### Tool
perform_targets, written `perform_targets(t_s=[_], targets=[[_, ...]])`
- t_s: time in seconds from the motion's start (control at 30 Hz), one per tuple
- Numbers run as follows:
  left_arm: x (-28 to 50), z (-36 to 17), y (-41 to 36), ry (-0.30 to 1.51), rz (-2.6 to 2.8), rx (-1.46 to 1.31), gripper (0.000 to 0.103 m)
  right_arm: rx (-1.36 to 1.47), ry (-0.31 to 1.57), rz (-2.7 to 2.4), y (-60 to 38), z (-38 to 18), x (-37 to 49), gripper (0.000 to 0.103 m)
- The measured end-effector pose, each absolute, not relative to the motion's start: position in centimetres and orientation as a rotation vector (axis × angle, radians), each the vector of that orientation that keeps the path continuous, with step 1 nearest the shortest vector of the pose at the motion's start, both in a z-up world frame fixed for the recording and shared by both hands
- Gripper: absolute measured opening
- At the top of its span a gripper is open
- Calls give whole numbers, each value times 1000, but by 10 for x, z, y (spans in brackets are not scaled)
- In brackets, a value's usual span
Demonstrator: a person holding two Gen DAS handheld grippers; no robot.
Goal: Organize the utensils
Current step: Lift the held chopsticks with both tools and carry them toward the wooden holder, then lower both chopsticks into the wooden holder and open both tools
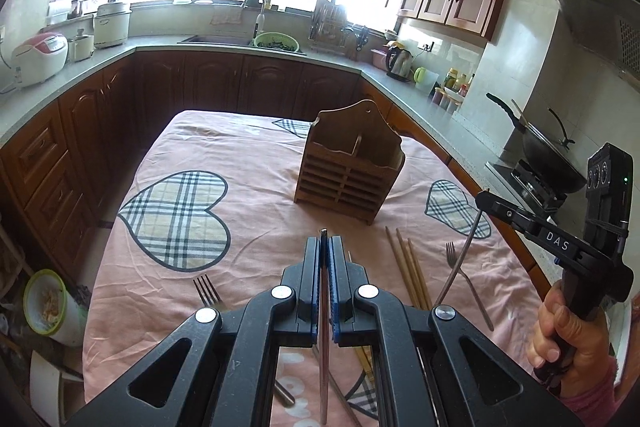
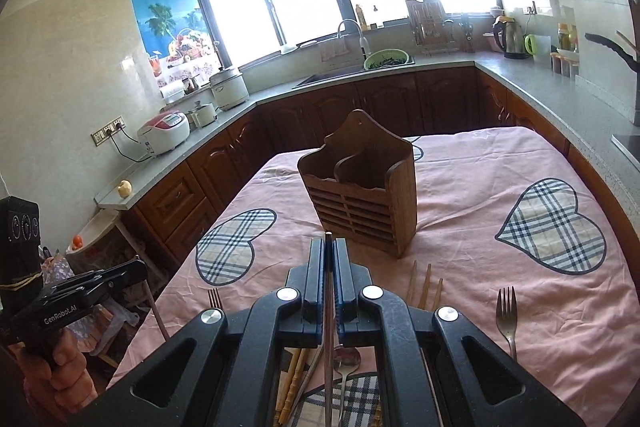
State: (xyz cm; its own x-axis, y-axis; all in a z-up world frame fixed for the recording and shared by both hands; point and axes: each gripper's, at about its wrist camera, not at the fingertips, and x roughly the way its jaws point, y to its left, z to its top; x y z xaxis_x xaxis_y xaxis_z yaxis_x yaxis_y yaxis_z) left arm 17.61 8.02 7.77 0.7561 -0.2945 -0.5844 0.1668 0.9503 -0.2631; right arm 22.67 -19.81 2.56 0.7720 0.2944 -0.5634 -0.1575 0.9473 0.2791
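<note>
A brown wooden utensil holder (image 1: 349, 171) with two compartments stands upright on the pink tablecloth (image 1: 256, 211); it also shows in the right wrist view (image 2: 362, 187). My left gripper (image 1: 324, 241) is shut on a thin metal utensil handle (image 1: 324, 327), held above the cloth in front of the holder. My right gripper (image 2: 329, 243) is shut on another thin metal utensil handle (image 2: 328, 339), also in front of the holder. Wooden chopsticks (image 1: 406, 267), a fork (image 1: 466, 275) and another fork (image 1: 206, 291) lie on the cloth.
More chopsticks (image 2: 426, 285), a fork (image 2: 507, 319) and a spoon (image 2: 346, 359) lie near the front edge. The grey counter (image 1: 120, 53) wraps around the table with a rice cooker (image 1: 38, 57), kettle (image 1: 400, 63) and wok (image 1: 548, 151).
</note>
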Motion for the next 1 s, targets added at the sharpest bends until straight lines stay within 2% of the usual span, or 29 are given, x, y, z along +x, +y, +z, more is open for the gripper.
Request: perform_targets(t_s=[0.43, 1.0], targets=[[198, 100, 84, 579, -230, -222, 2, 210, 554, 225, -203, 57, 235, 4], [284, 125, 68, 402, -199, -226, 2, 227, 378, 146, -229, 108, 288, 4]])
